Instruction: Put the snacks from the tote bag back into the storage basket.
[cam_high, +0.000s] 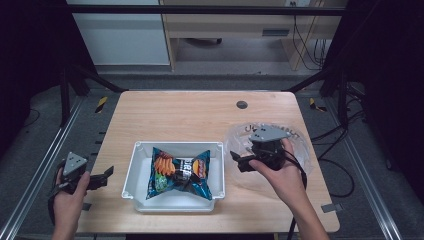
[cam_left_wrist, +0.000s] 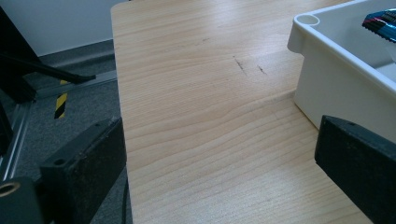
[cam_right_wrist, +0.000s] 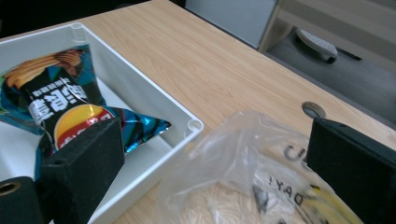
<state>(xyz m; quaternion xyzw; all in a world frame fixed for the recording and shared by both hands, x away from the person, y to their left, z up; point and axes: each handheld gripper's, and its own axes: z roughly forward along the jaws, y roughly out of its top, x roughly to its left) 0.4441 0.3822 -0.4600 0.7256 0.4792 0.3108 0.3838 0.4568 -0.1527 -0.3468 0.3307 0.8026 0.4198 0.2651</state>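
Note:
A blue and black crisp bag (cam_high: 179, 172) lies flat in a white bin (cam_high: 131, 170) at the table's front middle. To its right a clear plastic bag (cam_high: 300, 145) with dark print rests on the table. My right gripper (cam_high: 240, 161) hovers over that bag's left part, open, jaws pointing toward the bin. In the right gripper view its jaws (cam_right_wrist: 215, 144) stand wide apart above the plastic bag (cam_right_wrist: 243, 154), with the crisp bag (cam_right_wrist: 56, 102) and the bin (cam_right_wrist: 154, 93) to the left. My left gripper (cam_high: 104, 177) is open at the table's left edge, its jaws (cam_left_wrist: 219, 163) holding nothing.
The bin's outer wall (cam_left_wrist: 336, 79) stands just right of my left gripper, with a corner of the crisp bag (cam_left_wrist: 380, 21) above its rim. A round cable hole (cam_high: 242, 104) sits in the far tabletop. Bare wood (cam_high: 175, 115) spans the far half. Black frame posts flank the table.

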